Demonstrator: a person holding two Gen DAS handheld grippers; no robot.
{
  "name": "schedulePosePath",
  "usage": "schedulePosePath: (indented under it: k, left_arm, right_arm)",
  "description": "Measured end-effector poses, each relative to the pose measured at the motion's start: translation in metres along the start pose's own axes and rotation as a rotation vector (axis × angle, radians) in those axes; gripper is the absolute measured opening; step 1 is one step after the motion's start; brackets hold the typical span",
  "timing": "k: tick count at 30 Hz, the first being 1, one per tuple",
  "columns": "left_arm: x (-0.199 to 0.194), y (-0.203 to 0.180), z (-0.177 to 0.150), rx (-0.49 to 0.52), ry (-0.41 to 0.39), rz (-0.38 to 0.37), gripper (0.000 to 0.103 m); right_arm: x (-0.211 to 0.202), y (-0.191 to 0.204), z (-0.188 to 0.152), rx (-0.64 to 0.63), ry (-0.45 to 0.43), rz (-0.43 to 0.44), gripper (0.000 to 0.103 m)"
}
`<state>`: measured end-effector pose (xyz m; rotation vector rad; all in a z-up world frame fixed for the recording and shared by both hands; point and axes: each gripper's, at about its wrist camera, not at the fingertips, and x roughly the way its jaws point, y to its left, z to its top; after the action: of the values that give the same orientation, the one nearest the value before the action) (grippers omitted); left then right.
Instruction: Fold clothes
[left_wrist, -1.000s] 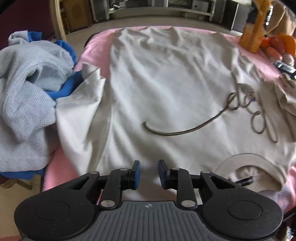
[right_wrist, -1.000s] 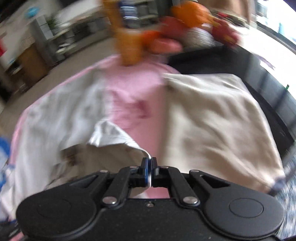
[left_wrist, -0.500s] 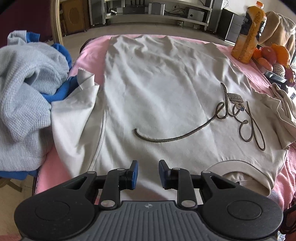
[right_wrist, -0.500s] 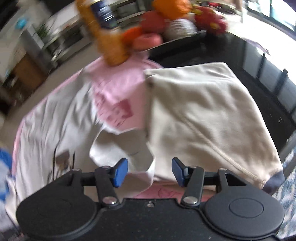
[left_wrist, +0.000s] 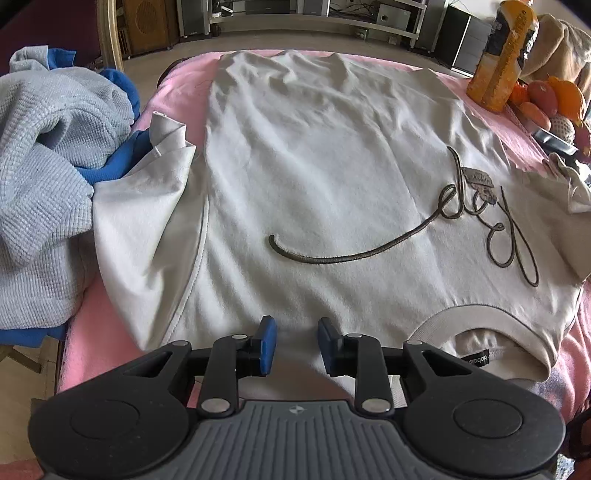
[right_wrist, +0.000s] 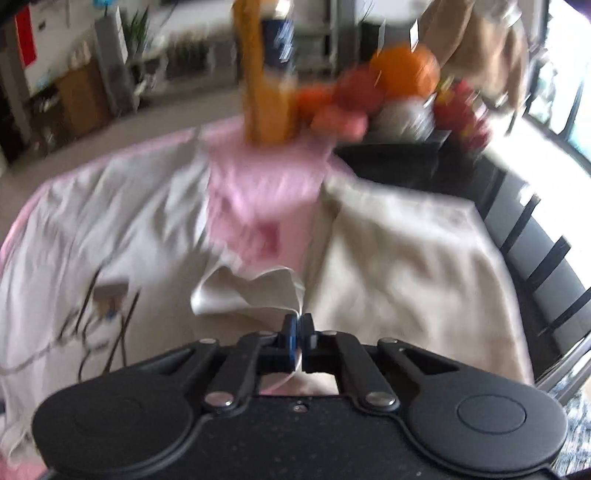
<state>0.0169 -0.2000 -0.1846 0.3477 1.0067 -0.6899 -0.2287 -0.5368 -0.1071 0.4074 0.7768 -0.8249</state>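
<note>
I have the white T-shirt (left_wrist: 325, 177) spread flat and face up on the pink cover (left_wrist: 181, 77), directly ahead of my left gripper (left_wrist: 293, 345), which hangs released over the shoulder area, holding nothing. My right gripper (right_wrist: 298, 334) is clenched on the right sleeve (right_wrist: 251, 291), just ahead of its tips. I judge 0 folds completed: both sleeves lie outward, body unfolded. The right view is blurred. 1 beige garment (right_wrist: 406, 266) lies beside.
</note>
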Motion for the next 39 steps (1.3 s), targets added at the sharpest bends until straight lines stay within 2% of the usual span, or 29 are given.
schedulePosePath:
  k: [4, 8, 9, 10, 12, 13, 15, 18, 21, 27, 29, 32, 36, 39]
  left_arm:
    - [0.0, 0.001, 0.001, 0.0, 0.0, 0.0, 0.028]
    - [0.0, 0.0, 0.0, 0.007, -0.001, 0.002, 0.028]
    - [0.0, 0.0, 0.0, 0.008, -0.001, 0.002, 0.028]
    - [0.0, 0.0, 0.0, 0.009, -0.001, 0.002, 0.029]
    - [0.0, 0.001, 0.001, 0.012, -0.001, 0.001, 0.029]
    - [0.0, 0.001, 0.002, 0.014, -0.001, 0.0, 0.029]
    - [0.0, 0.0, 0.002, 0.023, -0.001, 0.002, 0.031]
    - [0.0, -0.002, 0.003, 0.032, -0.001, 0.005, 0.031]
    - [0.0, -0.001, 0.004, 0.031, 0.001, 0.001, 0.031]
    - [0.002, -0.002, 0.005, 0.034, 0.003, -0.006, 0.032]
    - [0.003, -0.002, 0.005, 0.034, 0.004, -0.007, 0.033]
    - [0.003, -0.001, 0.005, 0.03, 0.004, -0.009, 0.033]
    - [0.004, -0.002, 0.004, 0.033, 0.003, -0.008, 0.033]
    - [0.004, -0.002, 0.005, 0.034, 0.003, -0.008, 0.033]
  right_arm:
    - [0.021, -0.022, 0.002, 0.102, 0.094, -0.095, 0.002]
    - [0.042, -0.028, 0.002, 0.123, 0.18, -0.186, 0.004]
    - [0.043, -0.03, 0.001, 0.135, 0.189, -0.186, 0.005]
    - [0.043, -0.032, 0.0, 0.15, 0.196, -0.181, 0.008]
    - [0.03, -0.038, 0.001, 0.207, 0.137, -0.153, 0.029]
    - [0.023, -0.04, 0.003, 0.241, 0.092, -0.111, 0.033]
    - [0.011, -0.042, 0.009, 0.3, 0.018, 0.001, 0.035]
    - [0.018, -0.025, 0.025, 0.258, 0.018, 0.128, 0.035]
    - [0.044, -0.003, 0.044, 0.191, 0.06, 0.163, 0.035]
    - [0.095, 0.017, 0.064, 0.128, 0.151, 0.181, 0.034]
    - [0.11, 0.018, 0.061, 0.106, 0.187, 0.16, 0.034]
    - [0.119, 0.017, 0.06, 0.065, 0.19, 0.113, 0.034]
    - [0.13, 0.016, 0.059, 0.032, 0.2, 0.116, 0.034]
    - [0.133, 0.028, 0.057, -0.057, 0.184, 0.098, 0.033]
